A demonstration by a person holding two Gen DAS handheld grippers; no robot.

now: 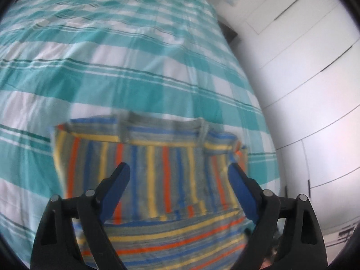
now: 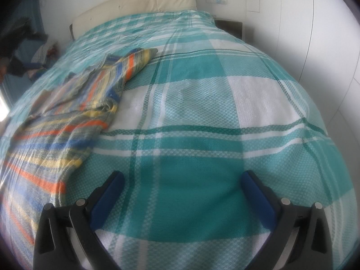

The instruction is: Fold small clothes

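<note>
A small striped garment (image 1: 157, 171) in orange, blue, yellow and grey lies on the teal-and-white checked bedspread (image 1: 126, 63), with one part folded over the rest. My left gripper (image 1: 178, 171) hovers over it, jaws wide apart with nothing between the blue pads (image 1: 117, 191). In the right wrist view the same garment (image 2: 74, 112) lies at the left of the bed, one sleeve stretched toward the headboard. My right gripper (image 2: 182, 177) stands open above bare bedspread (image 2: 202, 121), to the right of the garment and apart from it.
A cream headboard (image 2: 139, 2) closes the far end of the bed. White wardrobe doors (image 1: 315, 90) run along the bed's right side, with a dark bedside table (image 2: 229, 28) beside them. A pile of dark clothes (image 2: 27, 51) sits off the bed's left side.
</note>
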